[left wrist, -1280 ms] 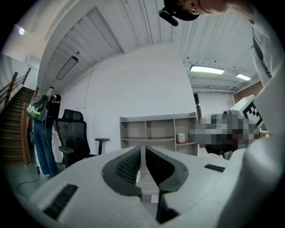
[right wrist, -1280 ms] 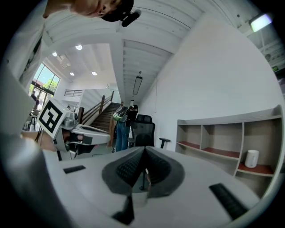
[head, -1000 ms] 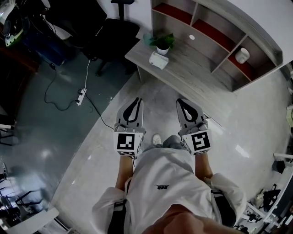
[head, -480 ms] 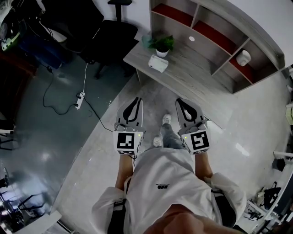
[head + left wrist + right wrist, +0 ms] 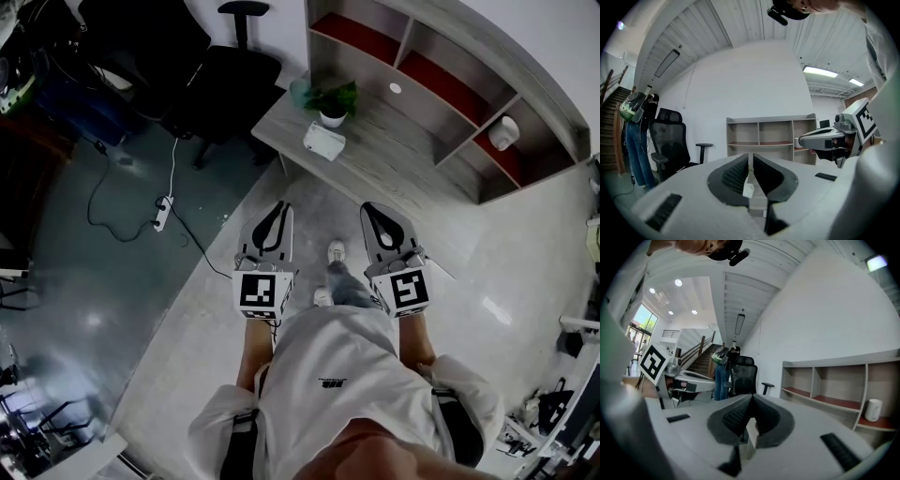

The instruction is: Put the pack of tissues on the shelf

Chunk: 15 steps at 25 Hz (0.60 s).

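on desk (image 5: 405, 157) – tissue pack (image 5: 323, 141), well apart from left tongs (image 5: 279, 208), right tongs (image 5: 374, 209)

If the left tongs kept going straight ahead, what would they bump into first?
Nothing is close. Farther on, the left tongs point at the desk and the shelf on it. They would probably meet the desk's front edge first, but their height against it is hard to judge.
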### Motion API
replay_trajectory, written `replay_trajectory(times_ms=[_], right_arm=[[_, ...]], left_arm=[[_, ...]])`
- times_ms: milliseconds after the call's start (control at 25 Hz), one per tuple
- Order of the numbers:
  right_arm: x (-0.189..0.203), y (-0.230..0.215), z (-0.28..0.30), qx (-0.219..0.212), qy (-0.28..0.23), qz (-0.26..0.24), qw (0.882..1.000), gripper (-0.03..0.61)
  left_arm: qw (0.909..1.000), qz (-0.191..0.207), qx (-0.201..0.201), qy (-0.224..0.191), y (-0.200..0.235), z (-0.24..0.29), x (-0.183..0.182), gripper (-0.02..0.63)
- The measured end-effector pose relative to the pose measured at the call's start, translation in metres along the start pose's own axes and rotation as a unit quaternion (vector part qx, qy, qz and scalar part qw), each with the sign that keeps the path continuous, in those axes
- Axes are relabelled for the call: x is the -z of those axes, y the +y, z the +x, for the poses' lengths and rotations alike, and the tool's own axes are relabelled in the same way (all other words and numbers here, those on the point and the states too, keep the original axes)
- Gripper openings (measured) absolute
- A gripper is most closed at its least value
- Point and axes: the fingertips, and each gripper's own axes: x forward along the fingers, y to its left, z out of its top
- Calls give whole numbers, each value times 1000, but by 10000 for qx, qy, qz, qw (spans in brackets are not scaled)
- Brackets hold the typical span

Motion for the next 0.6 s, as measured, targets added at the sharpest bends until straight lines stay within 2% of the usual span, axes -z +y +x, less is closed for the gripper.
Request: replay_trajectory(times_ms=[600], right_arm=[[1, -58, 67, -84, 5, 51, 10000, 26]], left_arm=[[10000, 2, -44, 63, 25, 81, -6, 34]])
